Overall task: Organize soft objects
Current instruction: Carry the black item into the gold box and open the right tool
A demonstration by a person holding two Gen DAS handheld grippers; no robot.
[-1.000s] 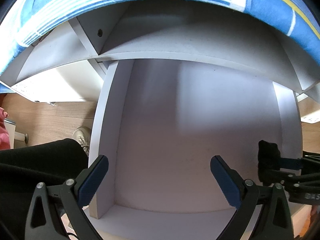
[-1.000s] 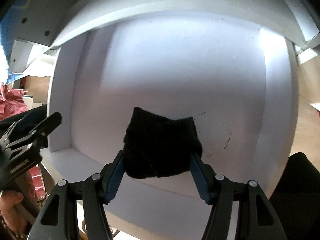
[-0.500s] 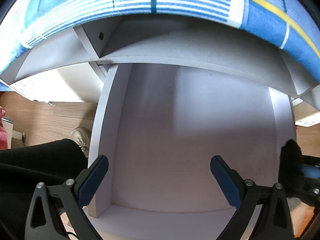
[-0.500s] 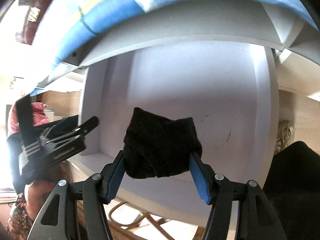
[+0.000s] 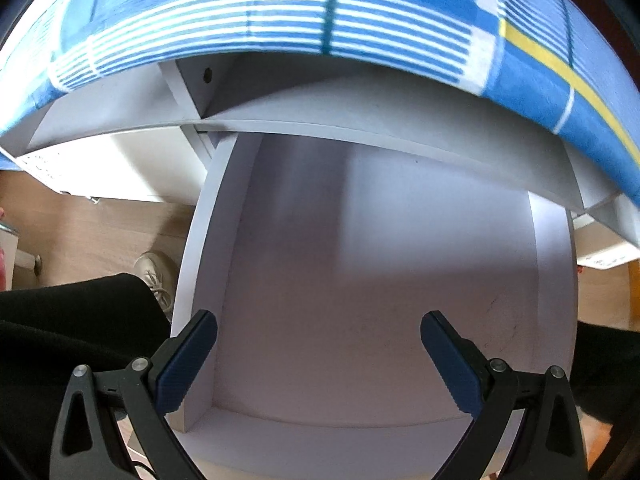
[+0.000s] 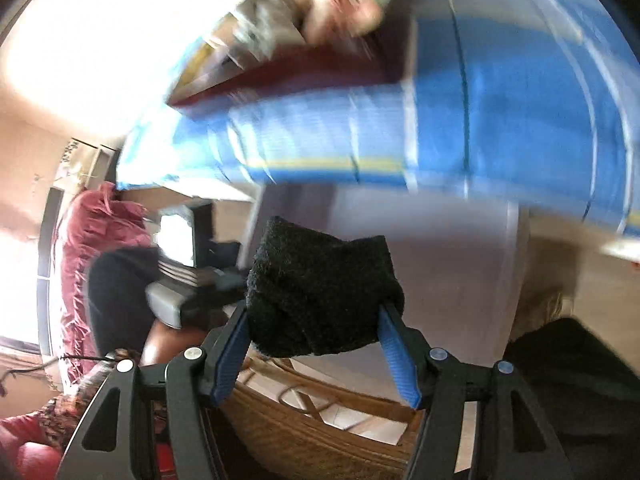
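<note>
My right gripper [image 6: 314,334] is shut on a black knitted soft bundle [image 6: 320,284], held up in front of a white shelf compartment [image 6: 448,264]; this view is motion-blurred. A woven wicker basket [image 6: 320,432] lies below the bundle. My left gripper [image 5: 318,352] is open and empty, pointing into the same bare white compartment [image 5: 380,264]. A blue, white and yellow striped cloth [image 5: 320,20] covers the top of the shelf unit and also shows in the right wrist view [image 6: 480,136].
A white divider panel [image 5: 208,248] bounds the compartment on the left. Wooden floor and a pale shoe [image 5: 156,276] lie beside it, with a black-clothed leg [image 5: 72,320] close by. A red cloth [image 6: 84,256] and the left gripper's body [image 6: 180,292] sit left of the bundle.
My right gripper has pulled back out of the compartment and swung up and left, still holding the black bundle. The left gripper has barely moved; the right gripper has left its view.
</note>
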